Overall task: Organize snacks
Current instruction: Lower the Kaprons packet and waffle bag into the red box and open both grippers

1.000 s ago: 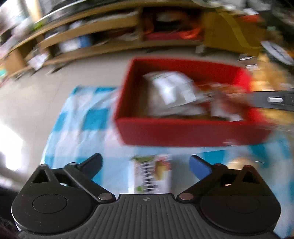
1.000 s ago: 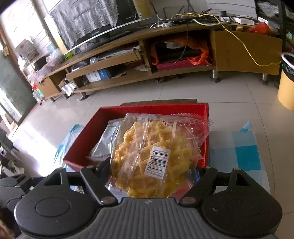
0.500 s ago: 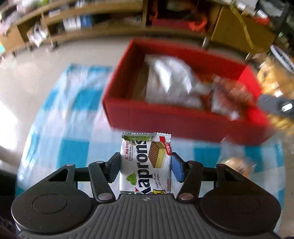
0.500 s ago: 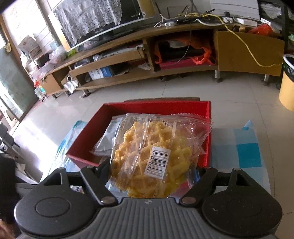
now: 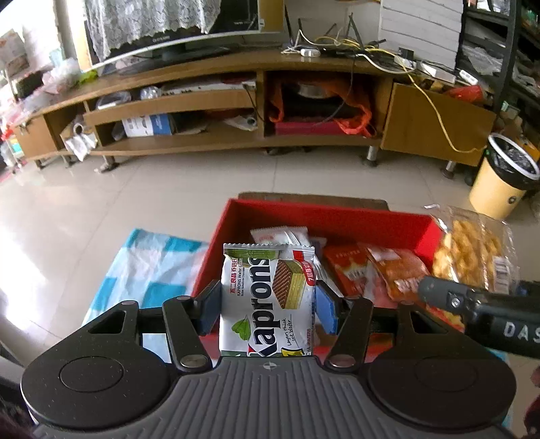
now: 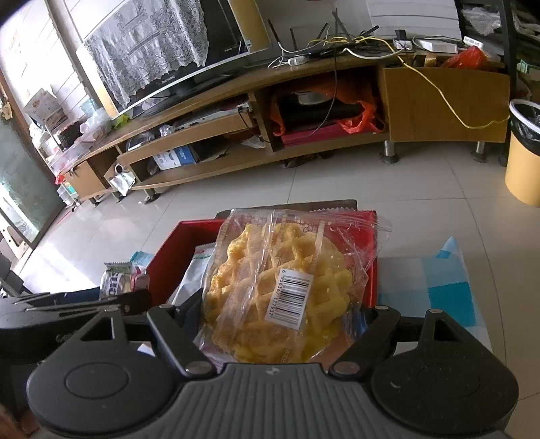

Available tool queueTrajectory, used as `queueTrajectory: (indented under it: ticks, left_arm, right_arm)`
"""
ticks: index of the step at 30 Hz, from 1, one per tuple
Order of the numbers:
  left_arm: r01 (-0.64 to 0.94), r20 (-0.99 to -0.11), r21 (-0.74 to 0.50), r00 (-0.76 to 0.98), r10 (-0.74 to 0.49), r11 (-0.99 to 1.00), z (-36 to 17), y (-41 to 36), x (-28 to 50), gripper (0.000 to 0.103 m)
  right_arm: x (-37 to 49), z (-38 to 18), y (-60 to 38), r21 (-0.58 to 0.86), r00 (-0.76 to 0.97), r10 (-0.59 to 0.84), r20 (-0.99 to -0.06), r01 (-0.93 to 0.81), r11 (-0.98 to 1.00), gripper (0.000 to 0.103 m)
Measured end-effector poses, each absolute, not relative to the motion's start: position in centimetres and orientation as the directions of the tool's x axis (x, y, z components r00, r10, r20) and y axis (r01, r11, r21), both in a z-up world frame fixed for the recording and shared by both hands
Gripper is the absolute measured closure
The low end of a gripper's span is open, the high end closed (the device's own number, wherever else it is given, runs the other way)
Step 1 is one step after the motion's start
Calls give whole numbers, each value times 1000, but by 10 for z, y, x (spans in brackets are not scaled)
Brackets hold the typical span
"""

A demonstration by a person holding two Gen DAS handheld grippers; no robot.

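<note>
Since a second ago our left claw [image 5: 268, 305] has shut on the wafer pack [image 5: 266, 300] and lifted it off the checked cloth [image 5: 148, 266]; the pack now stands upright, squeezed between both pads, in front of the red box [image 5: 337, 219]. Our right claw [image 6: 281, 312] grips the clear bag of yellow snacks [image 6: 276, 287] above the box. Other packets [image 5: 371, 266] lie inside the box, though we cannot read them well.

A home living room: a long wooden TV stand [image 5: 236, 101] holds a lace-draped television [image 5: 175, 27], tangled cables and clutter, above a glossy tiled floor [image 5: 118, 196].
</note>
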State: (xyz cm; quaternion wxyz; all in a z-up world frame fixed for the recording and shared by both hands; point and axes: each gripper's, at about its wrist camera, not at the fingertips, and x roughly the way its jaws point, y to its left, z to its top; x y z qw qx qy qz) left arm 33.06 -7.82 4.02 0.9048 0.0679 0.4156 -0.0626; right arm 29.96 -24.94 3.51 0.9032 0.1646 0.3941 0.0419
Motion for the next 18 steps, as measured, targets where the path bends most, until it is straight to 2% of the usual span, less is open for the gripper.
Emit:
queueTrajectory:
  ticks: [13, 15, 18]
  left_arm:
    - [151, -766, 95, 642, -24, 984, 22, -82, 356, 36]
    - [146, -761, 108, 648, -13, 983, 21, -82, 355, 16]
    - [139, -747, 121, 665, -2, 983, 24, -81, 352, 12]
  right_arm:
    - [327, 17, -253, 319, 676, 188, -713, 74, 945, 26]
    - [330, 14, -253, 334, 668, 204, -715, 71, 940, 25]
    - [328, 11, -253, 333, 669, 200, -715, 75, 940, 23]
